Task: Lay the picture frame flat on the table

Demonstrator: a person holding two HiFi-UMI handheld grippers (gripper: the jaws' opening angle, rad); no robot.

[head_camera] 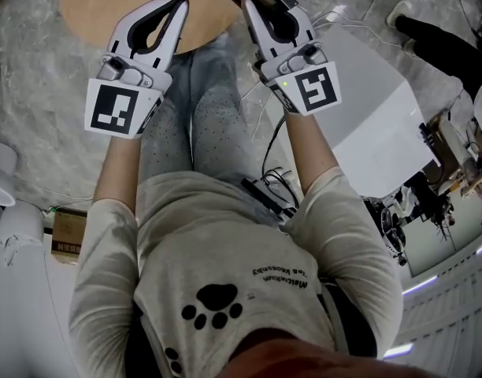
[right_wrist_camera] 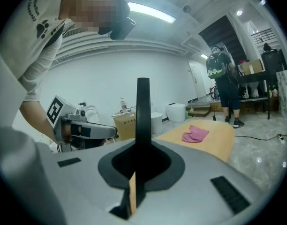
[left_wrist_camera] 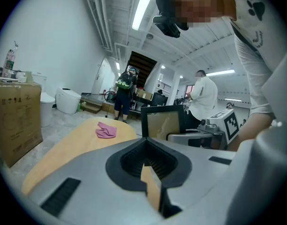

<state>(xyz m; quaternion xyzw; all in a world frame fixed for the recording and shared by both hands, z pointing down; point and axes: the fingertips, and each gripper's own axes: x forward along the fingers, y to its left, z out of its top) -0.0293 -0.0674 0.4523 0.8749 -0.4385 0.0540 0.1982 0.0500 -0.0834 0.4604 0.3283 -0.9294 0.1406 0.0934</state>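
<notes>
- A cardboard box (left_wrist_camera: 14, 118) stands on the floor at the far left. A bottle (left_wrist_camera: 10, 60) stands on top of it, and its inside is out of sight.
- Farther back, a white bin (left_wrist_camera: 68, 101) sits on the floor against the wall. Its contents cannot be seen.
- The left gripper (head_camera: 176, 5) has its claw closed, jaw against jaw, with nothing between. It hovers over the near edge of the table, just left of the right gripper.
- The round table (head_camera: 99, 10) has a light wooden top. A crumpled pink cloth (left_wrist_camera: 106, 130) lies on it toward the far side, well apart from both grippers.
- The picture frame (left_wrist_camera: 164, 123) is black with a pale tan panel. It stands upright at the right edge of the table, not laid flat. Whether its lower edge touches the top cannot be told.
- The right gripper (head_camera: 253, 2) has its claw clamped on the frame's edge. In the right gripper view the frame rises edge-on as a thin black bar straight out of the jaws.
- Right of the person's legs stands a white block (head_camera: 375, 124), with black cables (head_camera: 268, 183) trailing on the floor just beside it.
- The floor is mottled grey stone, the walls are white and strip lights (left_wrist_camera: 143, 1) run along the ceiling.
- A person with a backpack (left_wrist_camera: 124, 93) stands at the far end of the room. Another person in white (left_wrist_camera: 204, 97) stands to the right.
</notes>
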